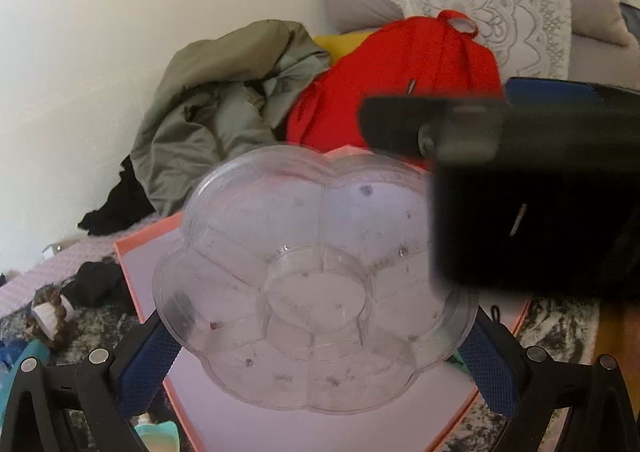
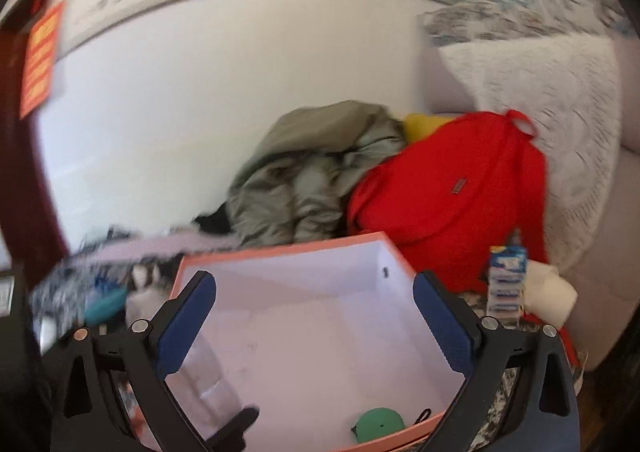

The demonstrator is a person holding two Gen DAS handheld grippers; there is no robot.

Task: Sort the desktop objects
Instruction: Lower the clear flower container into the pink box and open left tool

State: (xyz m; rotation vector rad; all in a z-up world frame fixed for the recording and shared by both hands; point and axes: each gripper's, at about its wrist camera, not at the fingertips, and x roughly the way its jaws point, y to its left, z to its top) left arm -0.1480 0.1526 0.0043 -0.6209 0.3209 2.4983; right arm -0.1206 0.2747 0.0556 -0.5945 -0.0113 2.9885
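The left gripper [image 1: 316,336] holds a clear flower-shaped plastic compartment tray [image 1: 316,280], jaws clamped on its left and right lobes, lifted directly above the pink-rimmed open cardboard box [image 1: 132,252]. The tray sits level, so I'd judge the way into the box is straight down. The right gripper [image 2: 314,322] hangs wide and empty over the box's near edge, beside a small green object [image 2: 378,426].

The clear flower-shaped plastic tray [image 1: 316,280] looks glossy and scuffed. The orange-rimmed cardboard box [image 2: 312,316] is matt and smooth inside. The red fleece backpack [image 2: 448,195] looks fuzzy.
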